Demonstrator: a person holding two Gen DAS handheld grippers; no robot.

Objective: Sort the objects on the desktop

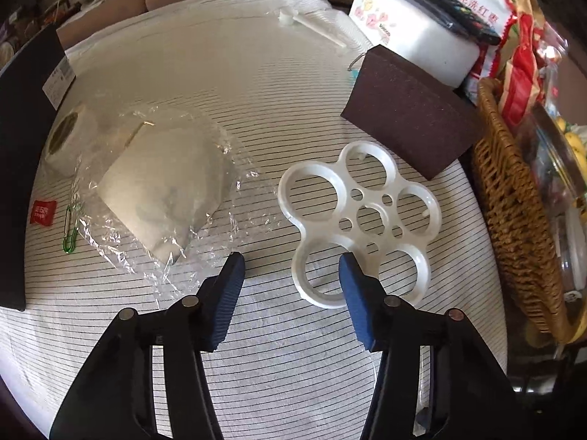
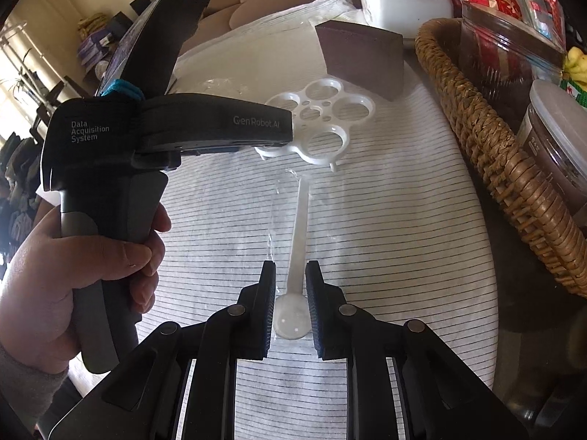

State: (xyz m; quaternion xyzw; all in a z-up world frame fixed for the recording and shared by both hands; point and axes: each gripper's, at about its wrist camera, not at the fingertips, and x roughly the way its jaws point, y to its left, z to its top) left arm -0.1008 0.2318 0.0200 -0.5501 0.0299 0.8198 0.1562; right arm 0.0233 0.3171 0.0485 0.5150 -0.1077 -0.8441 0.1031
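A white plastic tray with round holes (image 1: 361,222) lies on the striped cloth, also in the right wrist view (image 2: 323,117). My left gripper (image 1: 291,258) is open just above its near-left edge. A brown sponge block (image 1: 412,112) stands behind it, also in the right wrist view (image 2: 361,60). A plastic-wrapped white bundle (image 1: 165,190) lies to the left. My right gripper (image 2: 290,267) has its jaws narrowly apart around a white plastic spoon in clear wrap (image 2: 299,242); whether the pads touch it is unclear.
A wicker basket (image 1: 513,212) with jars and snacks lines the right side. A white tissue box (image 1: 411,31) sits at the back. A tape roll (image 1: 68,135), a green clip (image 1: 69,229) and a red packet (image 1: 43,212) lie far left.
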